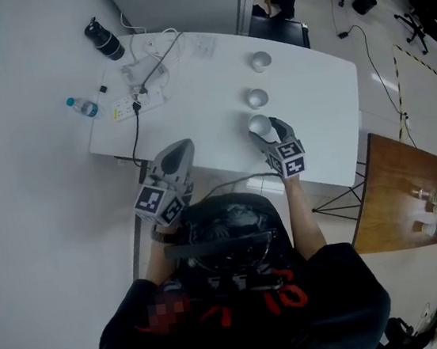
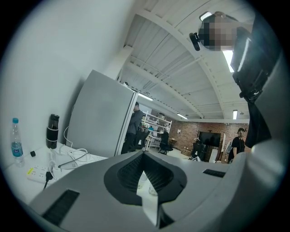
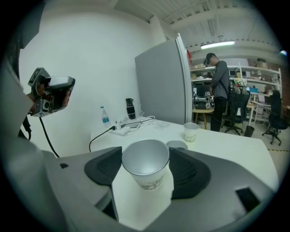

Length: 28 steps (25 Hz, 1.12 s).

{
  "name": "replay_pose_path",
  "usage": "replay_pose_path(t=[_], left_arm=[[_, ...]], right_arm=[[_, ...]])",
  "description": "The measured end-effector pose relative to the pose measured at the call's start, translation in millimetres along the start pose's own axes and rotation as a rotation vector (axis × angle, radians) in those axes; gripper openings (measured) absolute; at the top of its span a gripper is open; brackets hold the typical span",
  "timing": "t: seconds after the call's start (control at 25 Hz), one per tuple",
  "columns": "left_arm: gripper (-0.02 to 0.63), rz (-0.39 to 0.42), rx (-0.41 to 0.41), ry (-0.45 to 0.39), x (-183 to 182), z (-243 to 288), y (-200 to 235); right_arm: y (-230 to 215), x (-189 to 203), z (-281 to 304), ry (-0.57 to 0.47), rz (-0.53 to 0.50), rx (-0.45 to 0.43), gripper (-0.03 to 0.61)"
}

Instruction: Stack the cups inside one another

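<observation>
Three paper cups with silvery insides are in line on the white table (image 1: 318, 109). The far cup (image 1: 259, 61) and the middle cup (image 1: 255, 98) stand upright on it. My right gripper (image 1: 264, 130) is shut on the near cup (image 1: 257, 124), lifted off the table. In the right gripper view this cup (image 3: 145, 166) sits upright between the pads (image 3: 105, 166), with the middle cup's rim (image 3: 177, 145) just behind it and the far cup (image 3: 190, 132) beyond. My left gripper (image 1: 185, 145) hovers at the table's near edge, left of the cups, its jaws shut with nothing in them (image 2: 144, 157).
A power strip (image 1: 138, 100) with cables, a water bottle (image 1: 83, 107) and a black flask (image 1: 104, 40) lie at the table's far left. A wooden table (image 1: 400, 186) stands to the right. A grey cabinet (image 3: 163, 86) rises behind, and a person (image 3: 220, 93) stands farther back.
</observation>
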<state>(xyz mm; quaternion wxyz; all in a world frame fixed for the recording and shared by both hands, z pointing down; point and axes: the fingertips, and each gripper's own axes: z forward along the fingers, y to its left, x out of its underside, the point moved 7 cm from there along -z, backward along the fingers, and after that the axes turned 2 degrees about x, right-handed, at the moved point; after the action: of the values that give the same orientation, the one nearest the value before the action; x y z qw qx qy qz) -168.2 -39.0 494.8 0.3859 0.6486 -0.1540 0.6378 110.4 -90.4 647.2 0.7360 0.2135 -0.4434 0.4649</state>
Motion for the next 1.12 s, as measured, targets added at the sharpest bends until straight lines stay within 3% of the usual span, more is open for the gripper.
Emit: replay_pose_path(t=[0.24, 0.68, 0.92, 1.12], left_arm=[[-0.008, -0.002, -0.015, -0.008, -2.0, -3.7, 2.8], [-0.008, 0.012, -0.071, -0.025, -3.0, -18.1, 10.9], [-0.008, 0.012, -0.102, -0.032, -7.0, -27.7, 9.7], [-0.008, 0.008, -0.130, -0.041, -7.3, -33.4, 13.0]], right_arm=[[-15.3, -34.4, 0.5, -0.077, 0.012, 0.000, 0.344], [-71.4, -69.1, 30.4, -0.159, 0.156, -0.025, 0.342], [-83.2, -66.2, 54.2, -0.103, 0.122, -0.006, 0.342], [-81.6, -64.9, 69.8, -0.062, 0.030, 0.047, 0.347]])
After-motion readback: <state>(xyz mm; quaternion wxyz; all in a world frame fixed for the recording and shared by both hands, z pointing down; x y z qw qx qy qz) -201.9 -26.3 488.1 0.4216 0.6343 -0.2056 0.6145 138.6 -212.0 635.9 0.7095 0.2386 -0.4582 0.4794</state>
